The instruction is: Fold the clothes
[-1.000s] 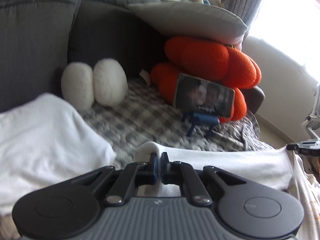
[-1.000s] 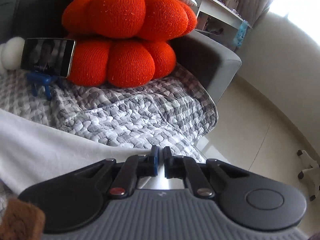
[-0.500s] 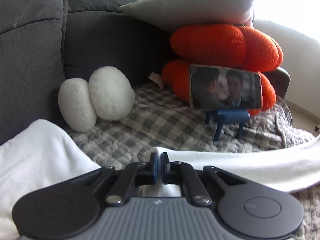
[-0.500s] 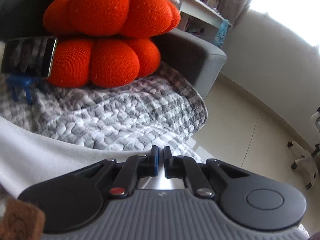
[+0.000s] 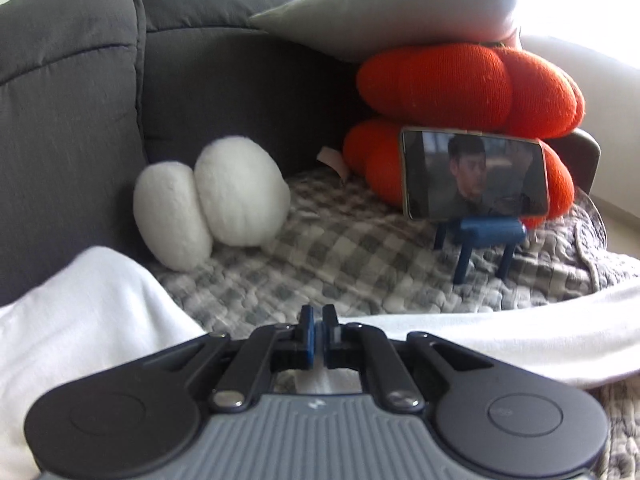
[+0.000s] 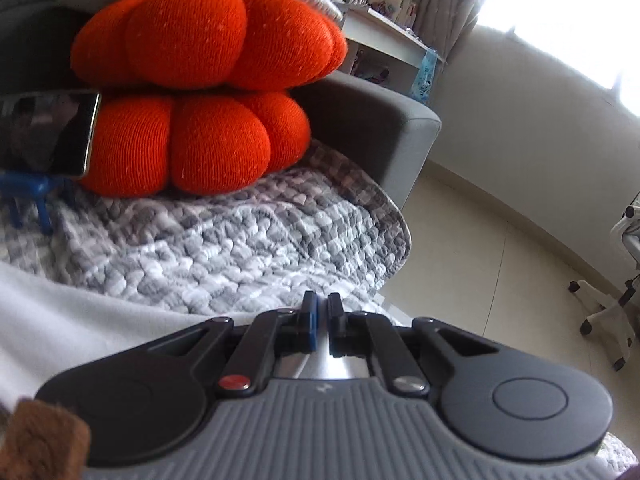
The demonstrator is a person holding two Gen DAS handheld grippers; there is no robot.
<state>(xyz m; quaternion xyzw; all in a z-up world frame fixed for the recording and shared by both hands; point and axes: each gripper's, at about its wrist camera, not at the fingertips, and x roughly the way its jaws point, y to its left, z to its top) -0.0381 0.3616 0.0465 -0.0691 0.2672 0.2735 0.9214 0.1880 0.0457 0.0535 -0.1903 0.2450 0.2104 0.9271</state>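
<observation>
Two orange pumpkin-shaped cushions sit stacked in the far right corner of the sofa, against its armrest, with a pale grey pillow lying on top of them. A phone stands on its long side on a small blue stand just in front of the lower cushion, its screen lit. A white two-lobed plush cushion leans against the sofa's dark grey backrest toward the left. A grey-and-white checked blanket covers the seat and drapes over its right front edge. Beyond the armrest are a pale floor, a white shelf unit by the curtain and, at the far right, the wheeled base of a chair.

The white garment lies along the front edge of the seat, on the blanket; a strip of it stretches between the two grippers, and a larger mound of it rises at the left.

The left gripper has its jaws pressed together, pinching a fold of the white cloth between the blue pads. The right gripper is likewise squeezed closed on the garment's edge, near the seat's right front corner.
</observation>
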